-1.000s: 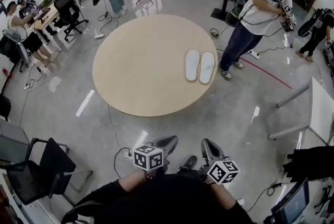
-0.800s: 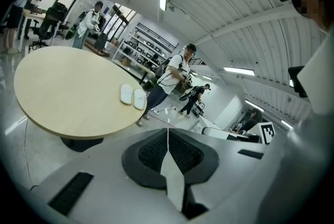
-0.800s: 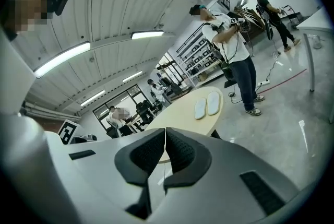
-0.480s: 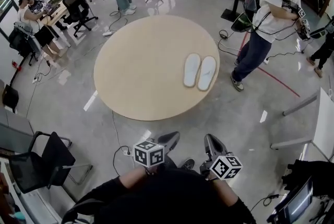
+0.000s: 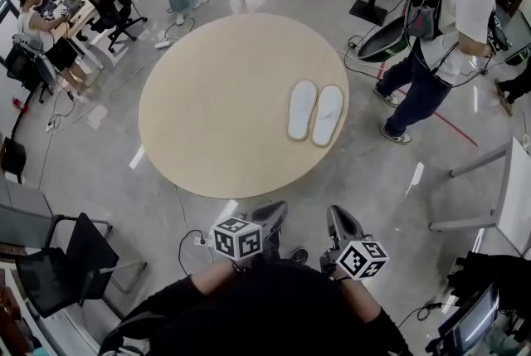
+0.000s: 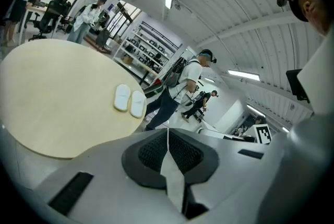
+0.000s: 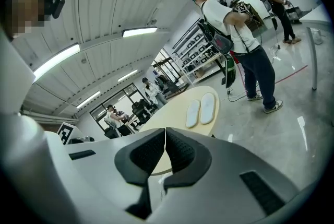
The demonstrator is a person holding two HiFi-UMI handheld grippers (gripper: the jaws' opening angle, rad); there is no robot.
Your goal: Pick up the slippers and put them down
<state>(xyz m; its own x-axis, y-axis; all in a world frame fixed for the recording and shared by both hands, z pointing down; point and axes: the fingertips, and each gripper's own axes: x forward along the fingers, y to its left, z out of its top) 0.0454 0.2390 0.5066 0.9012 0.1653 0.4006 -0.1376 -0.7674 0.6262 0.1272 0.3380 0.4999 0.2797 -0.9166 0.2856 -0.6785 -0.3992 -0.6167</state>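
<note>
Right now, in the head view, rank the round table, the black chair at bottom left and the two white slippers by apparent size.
1. round table, largest by far.
2. black chair.
3. slipper nearer the table's middle and slipper nearer the table's edge: they look alike, so I won't rank one over the other.

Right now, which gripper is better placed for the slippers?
Right, but barely. On the table, the slippers lie slightly nearer the right gripper than the left gripper. Both are shut.
</note>
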